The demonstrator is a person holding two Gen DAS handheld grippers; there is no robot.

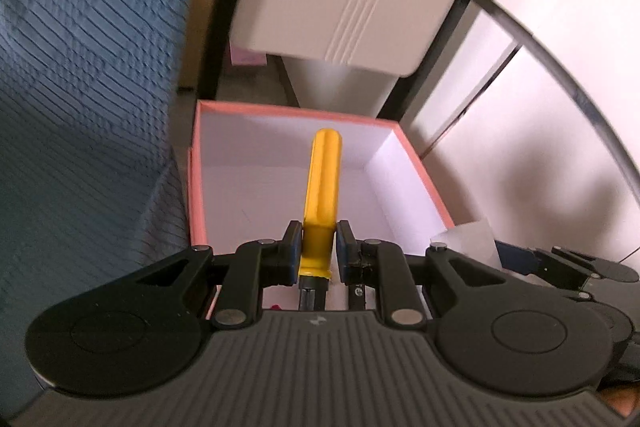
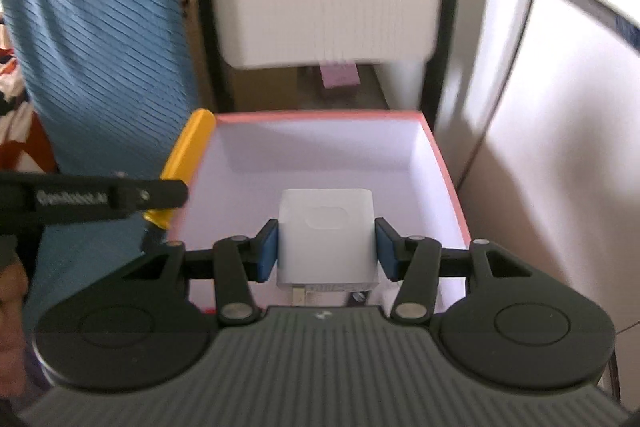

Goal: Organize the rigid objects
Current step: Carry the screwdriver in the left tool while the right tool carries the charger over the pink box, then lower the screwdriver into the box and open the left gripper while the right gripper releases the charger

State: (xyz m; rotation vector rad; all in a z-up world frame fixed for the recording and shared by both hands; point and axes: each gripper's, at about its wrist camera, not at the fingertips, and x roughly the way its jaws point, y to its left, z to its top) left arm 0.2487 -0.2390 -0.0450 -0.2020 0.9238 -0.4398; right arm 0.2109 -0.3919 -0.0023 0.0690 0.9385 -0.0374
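Yellow plastic marks the handle of the screwdriver (image 1: 321, 195), which the left gripper (image 1: 319, 251) carries with its jaws closed tight on the lower part of the handle, the dark shaft pointing back toward the camera. In the left wrist view the handle hangs over the open pink box (image 1: 195, 187), whose white inside looks bare as far as these views reach. The right wrist view shows the same handle nearer the box's left rim, so I cannot tell whether it is fully inside the opening or straddling the edge.

The right gripper (image 2: 326, 247) carries a white charger block (image 2: 327, 239) above the same box. Its left pad touches the block; a thin gap seems to show at the right pad, so the jaws are narrowed around it but the hold may be light. A metal prong shows at the block's near end.

My judgement is that 3 things could go wrong. If the screwdriver is let go while over the rim, it could tip out toward the blue cloth (image 1: 80, 107) beside the box. If the block is gripped on only 1 side, it could slip and fall crooked. And both grippers are crowding 1 opening, so a careless lowering could knock them together or nudge the light box sideways.
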